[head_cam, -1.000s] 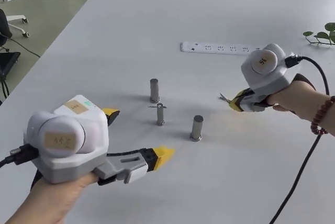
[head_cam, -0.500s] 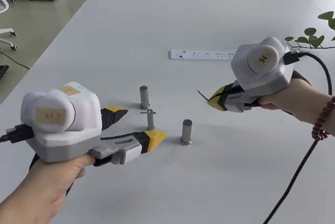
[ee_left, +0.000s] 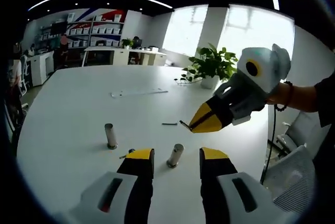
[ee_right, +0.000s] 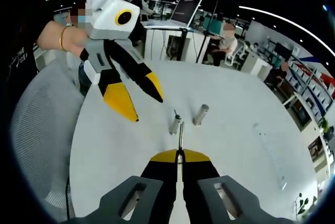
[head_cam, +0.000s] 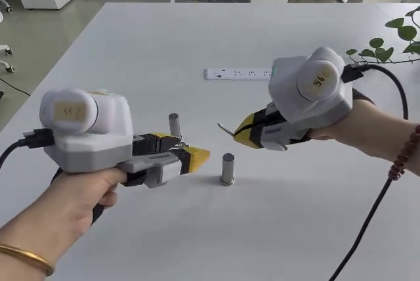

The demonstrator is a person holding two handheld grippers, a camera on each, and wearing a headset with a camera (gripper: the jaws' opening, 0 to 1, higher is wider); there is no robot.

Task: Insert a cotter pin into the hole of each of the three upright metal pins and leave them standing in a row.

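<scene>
Right gripper (head_cam: 237, 133) fingers clamp cotter pin (head_cam: 226, 128), held above bench (head_cam: 295, 215) near front pin (head_cam: 227, 168). Left gripper (head_cam: 184, 148) fingers open, empty. Middle pin (head_cam: 180, 143), half hidden, probably fitted; two pins likely left.

Metal pins (head_cam: 228, 168) upright; cotter pin (ee_right: 180, 137) — gripped aloft.

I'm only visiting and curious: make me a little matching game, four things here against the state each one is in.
Things:
1. left tool
2. right tool
3. power strip
4. front metal pin

States:
a. lying flat on the far side of the table
b. shut on a cotter pin
c. standing upright
d. open, gripping nothing

Pairs: 1-d, 2-b, 3-a, 4-c.
</scene>
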